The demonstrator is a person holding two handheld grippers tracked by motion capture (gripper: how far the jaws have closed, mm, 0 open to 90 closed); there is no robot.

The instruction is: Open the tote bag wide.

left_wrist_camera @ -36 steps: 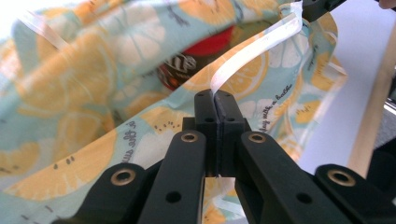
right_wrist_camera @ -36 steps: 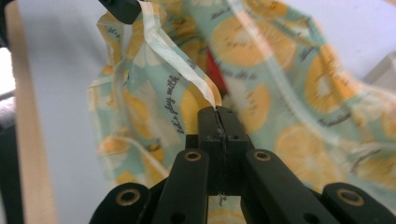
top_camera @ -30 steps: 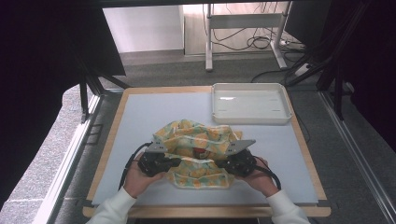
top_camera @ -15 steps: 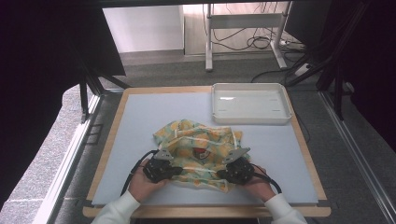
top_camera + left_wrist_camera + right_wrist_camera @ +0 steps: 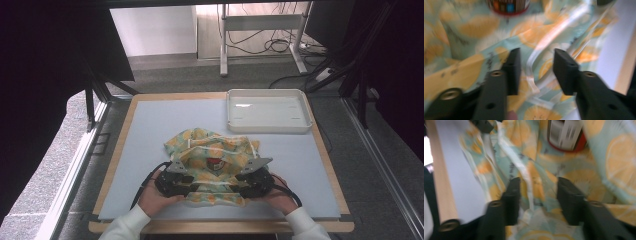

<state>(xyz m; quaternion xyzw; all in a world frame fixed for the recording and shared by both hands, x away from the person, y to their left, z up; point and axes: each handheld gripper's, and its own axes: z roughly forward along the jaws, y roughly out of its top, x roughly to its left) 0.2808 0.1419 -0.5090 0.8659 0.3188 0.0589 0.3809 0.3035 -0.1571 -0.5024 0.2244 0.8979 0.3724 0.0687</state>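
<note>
Both tongs gaping at citrus-print cloth near edge.

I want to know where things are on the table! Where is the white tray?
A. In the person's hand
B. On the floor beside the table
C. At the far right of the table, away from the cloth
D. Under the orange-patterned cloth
C: the white tray sits at the far right of the table, apart from the cloth, which lies nearer the person.
</note>
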